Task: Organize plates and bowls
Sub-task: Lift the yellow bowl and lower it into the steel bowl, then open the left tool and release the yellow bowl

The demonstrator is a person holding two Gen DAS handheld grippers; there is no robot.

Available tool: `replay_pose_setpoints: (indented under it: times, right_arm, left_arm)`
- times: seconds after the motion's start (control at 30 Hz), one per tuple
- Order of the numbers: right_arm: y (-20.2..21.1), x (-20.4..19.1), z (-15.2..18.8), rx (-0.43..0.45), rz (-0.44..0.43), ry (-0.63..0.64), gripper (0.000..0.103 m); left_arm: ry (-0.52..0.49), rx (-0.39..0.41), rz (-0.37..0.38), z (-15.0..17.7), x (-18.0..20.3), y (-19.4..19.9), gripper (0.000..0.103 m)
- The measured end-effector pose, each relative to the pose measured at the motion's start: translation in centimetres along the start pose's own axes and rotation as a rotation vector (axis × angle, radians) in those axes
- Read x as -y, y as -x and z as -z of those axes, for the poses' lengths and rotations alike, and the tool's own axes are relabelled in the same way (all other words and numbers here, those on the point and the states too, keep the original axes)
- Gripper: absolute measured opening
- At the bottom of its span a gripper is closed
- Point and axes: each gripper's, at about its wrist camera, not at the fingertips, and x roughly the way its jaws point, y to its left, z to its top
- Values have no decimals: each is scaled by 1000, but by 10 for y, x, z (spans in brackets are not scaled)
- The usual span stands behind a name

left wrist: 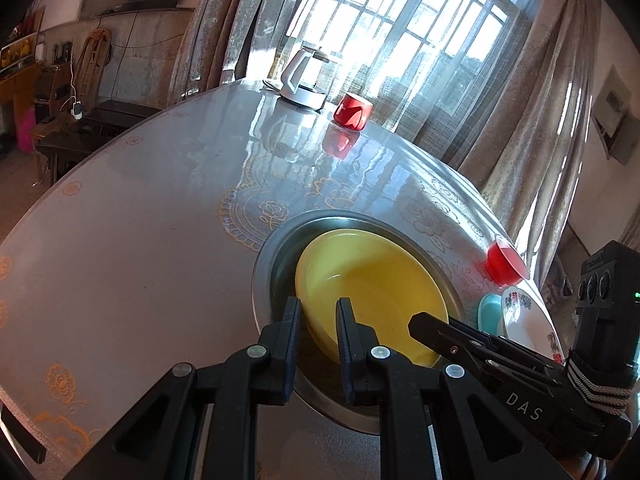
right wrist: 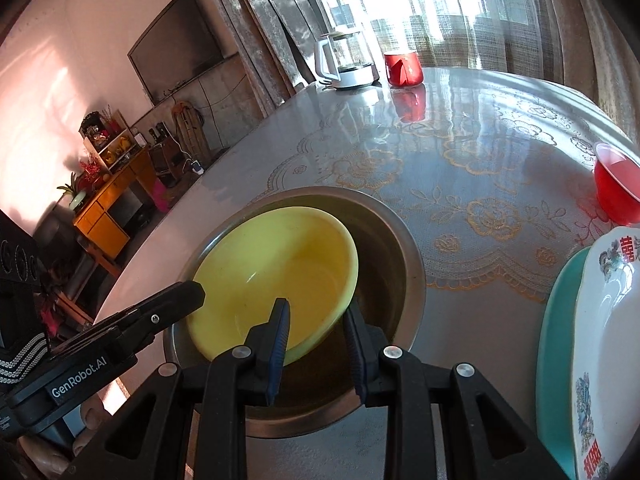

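Observation:
A yellow bowl (left wrist: 372, 288) (right wrist: 280, 276) lies tilted inside a larger steel bowl (left wrist: 272, 256) (right wrist: 396, 248) on the round table. My left gripper (left wrist: 318, 320) is open, its jaws straddling the yellow bowl's near rim without pressing it. My right gripper (right wrist: 316, 316) is open too, its jaws on either side of the yellow bowl's near right rim, over the steel bowl. Each gripper shows in the other's view, the right one (left wrist: 424, 322) and the left one (right wrist: 192, 292). A white patterned plate (right wrist: 608, 344) (left wrist: 528, 320) sits on a teal plate (right wrist: 556, 352) (left wrist: 490, 314) at the right.
A small red bowl (right wrist: 616, 188) (left wrist: 504, 262) stands beside the plates near the table edge. A red cup (left wrist: 352, 114) (right wrist: 403, 68) and a white glass kettle (left wrist: 304, 80) (right wrist: 346, 64) stand at the far side by the curtained window. The lace-patterned tablecloth (left wrist: 140, 240) covers the table.

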Motion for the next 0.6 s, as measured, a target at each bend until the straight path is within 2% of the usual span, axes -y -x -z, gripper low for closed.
replay_pose_setpoints:
  times: [0.3,0.6]
  right_arm:
    - [2,-1,2,5,-13,-4,32]
    - [7,-5,3,29,49,27,34]
  left_arm:
    - [4,-7,1,0,1,-2,16]
    - [7,-2,5,1,0,2,16]
